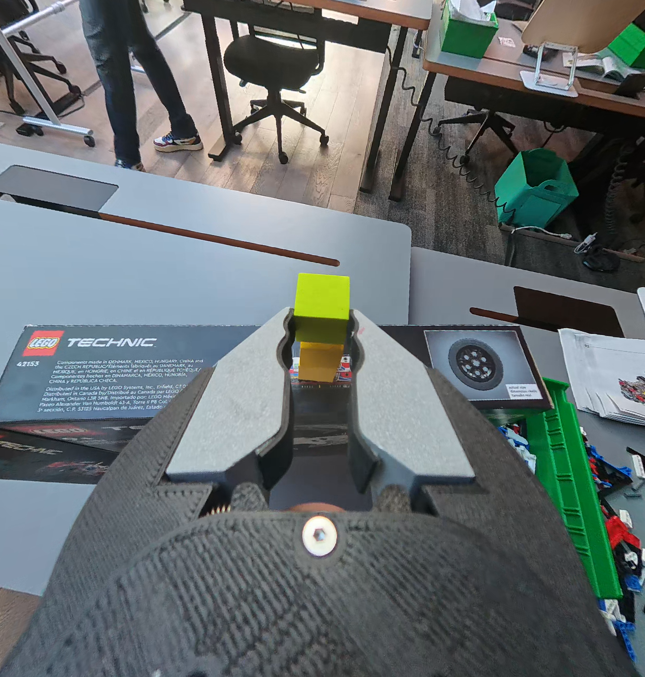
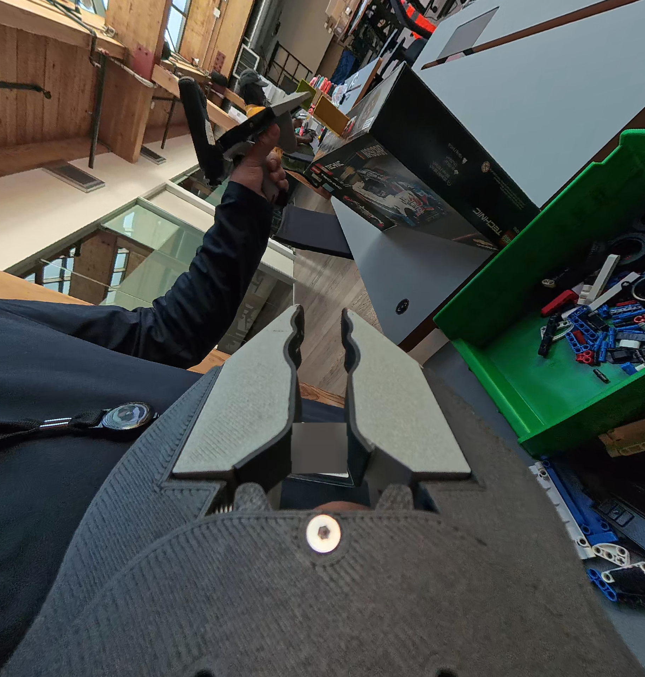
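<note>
Your left gripper (image 1: 321,322) has its two grey fingertips pressed on the side faces of a lime-green cube-shaped block (image 1: 321,311), which rides at the very tips, held in the air above the black printed cardboard box (image 1: 105,370) lying near the front edge of the grey desk (image 1: 189,278). A yellow-orange block (image 1: 320,362) hangs directly under the green one, stacked face to face; it looks slightly narrower, and whether the pads touch it you cannot tell from here. The pair's long axis runs top to bottom, tilted a little, with the green end pointing up and away from you.

Your right gripper (image 2: 323,329) has its jaws parted on nothing, turned away from the desk towards your dark sleeve (image 2: 211,278) and the wooden floor, beside the green plastic bin (image 2: 533,293) of loose building parts.
</note>
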The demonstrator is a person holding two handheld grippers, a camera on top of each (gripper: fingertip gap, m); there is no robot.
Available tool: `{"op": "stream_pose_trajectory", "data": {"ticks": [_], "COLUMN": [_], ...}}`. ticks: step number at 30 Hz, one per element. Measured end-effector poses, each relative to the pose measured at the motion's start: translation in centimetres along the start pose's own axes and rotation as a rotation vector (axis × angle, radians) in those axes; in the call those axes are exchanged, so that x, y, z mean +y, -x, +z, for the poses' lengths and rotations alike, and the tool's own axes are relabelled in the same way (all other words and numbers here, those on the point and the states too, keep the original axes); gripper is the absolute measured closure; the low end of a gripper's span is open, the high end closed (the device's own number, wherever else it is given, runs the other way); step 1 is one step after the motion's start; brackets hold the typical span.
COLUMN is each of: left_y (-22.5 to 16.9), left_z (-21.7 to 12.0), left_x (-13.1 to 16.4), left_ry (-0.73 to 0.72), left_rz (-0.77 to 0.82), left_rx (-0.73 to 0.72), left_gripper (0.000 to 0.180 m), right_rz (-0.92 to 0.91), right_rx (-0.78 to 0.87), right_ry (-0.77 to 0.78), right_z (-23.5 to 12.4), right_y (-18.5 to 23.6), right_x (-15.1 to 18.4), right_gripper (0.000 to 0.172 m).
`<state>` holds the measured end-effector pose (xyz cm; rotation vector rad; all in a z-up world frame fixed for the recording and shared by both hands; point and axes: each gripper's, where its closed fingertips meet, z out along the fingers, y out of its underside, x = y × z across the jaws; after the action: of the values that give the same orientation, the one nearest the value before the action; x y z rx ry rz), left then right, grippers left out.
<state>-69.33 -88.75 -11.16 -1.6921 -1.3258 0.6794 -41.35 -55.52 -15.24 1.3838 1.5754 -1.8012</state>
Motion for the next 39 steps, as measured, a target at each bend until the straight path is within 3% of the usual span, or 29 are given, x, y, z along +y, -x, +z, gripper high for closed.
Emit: {"op": "stream_pose_trajectory", "data": {"ticks": [33,37,39], "left_y": [0.25,0.22,0.31], "left_z": [0.48,0.45,0.42], "left_x": [0.68,0.85,0.90], "left_ry": [0.001,0.003,0.000], "left_rz": [-0.013,-0.020,-0.025], "left_rx": [0.001,0.010,0.006], "left_gripper": [0.154,0.152,0.142], "right_rz": [-0.004,-0.005,-0.007], "right_rx": [-0.003,-0.005,-0.005], "right_ry": [-0.001,-0.001,0.000], "right_z": [0.20,0.21,0.23], "right_y": [0.14,0.16,0.22], "right_x": [-0.30,-0.36,-0.36], "right_gripper": [0.155,0.155,0.155]}}
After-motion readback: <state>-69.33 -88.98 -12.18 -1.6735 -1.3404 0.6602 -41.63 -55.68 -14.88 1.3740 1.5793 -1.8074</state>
